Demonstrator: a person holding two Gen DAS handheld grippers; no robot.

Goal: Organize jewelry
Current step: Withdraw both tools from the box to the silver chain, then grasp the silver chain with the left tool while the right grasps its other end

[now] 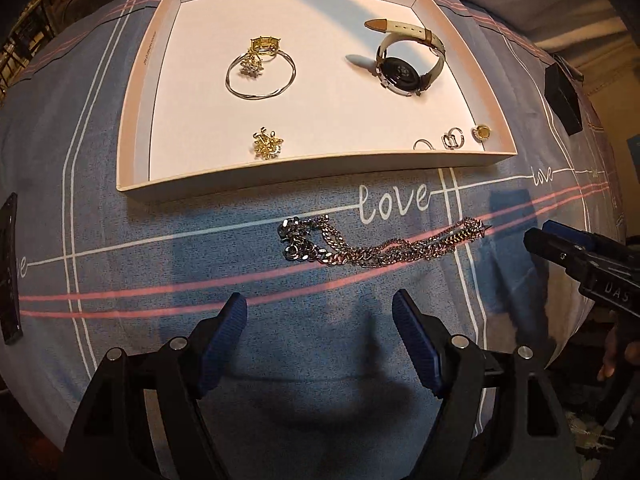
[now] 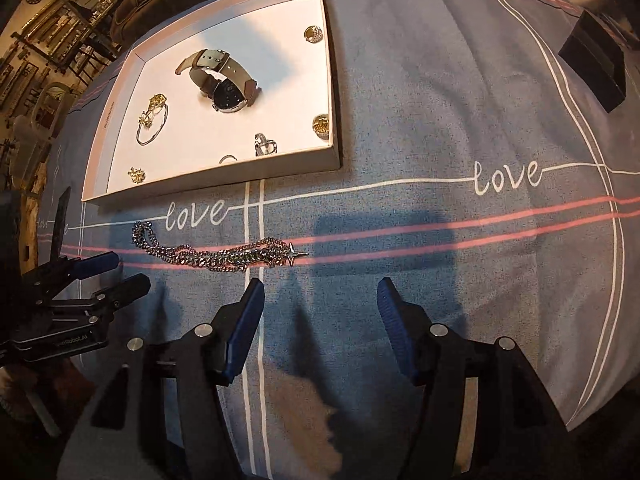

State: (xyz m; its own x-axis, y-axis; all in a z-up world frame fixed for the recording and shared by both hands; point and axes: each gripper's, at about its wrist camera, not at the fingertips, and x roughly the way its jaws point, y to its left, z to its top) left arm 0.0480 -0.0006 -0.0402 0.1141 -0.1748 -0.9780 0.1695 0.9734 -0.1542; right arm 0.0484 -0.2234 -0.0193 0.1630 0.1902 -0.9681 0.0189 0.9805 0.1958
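A silver chain necklace [image 1: 380, 244] [image 2: 216, 252] lies bunched on the blue "love" bedsheet, just in front of a pale pink tray [image 1: 320, 172] [image 2: 208, 186]. In the tray are a watch [image 1: 400, 68] with a cream strap, a silver bangle [image 1: 260, 76] with gold pieces on it, a gold cluster [image 1: 268, 146], small rings [image 1: 452, 140] and a gold stud [image 1: 482, 133]. My left gripper [image 1: 320, 300] [image 2: 128, 270] hovers open near the chain's left end, holding nothing. My right gripper [image 2: 320, 284] [image 1: 538, 236] is open and empty beside the chain's right end.
A black box [image 1: 562, 96] [image 2: 596, 68] sits on the sheet to the right of the tray. A dark flat object [image 1: 10, 268] [image 2: 60, 220] lies at the left edge. Part of a hand [image 1: 616, 352] shows behind the right gripper. Cluttered shelves [image 2: 52, 32] stand beyond the bed.
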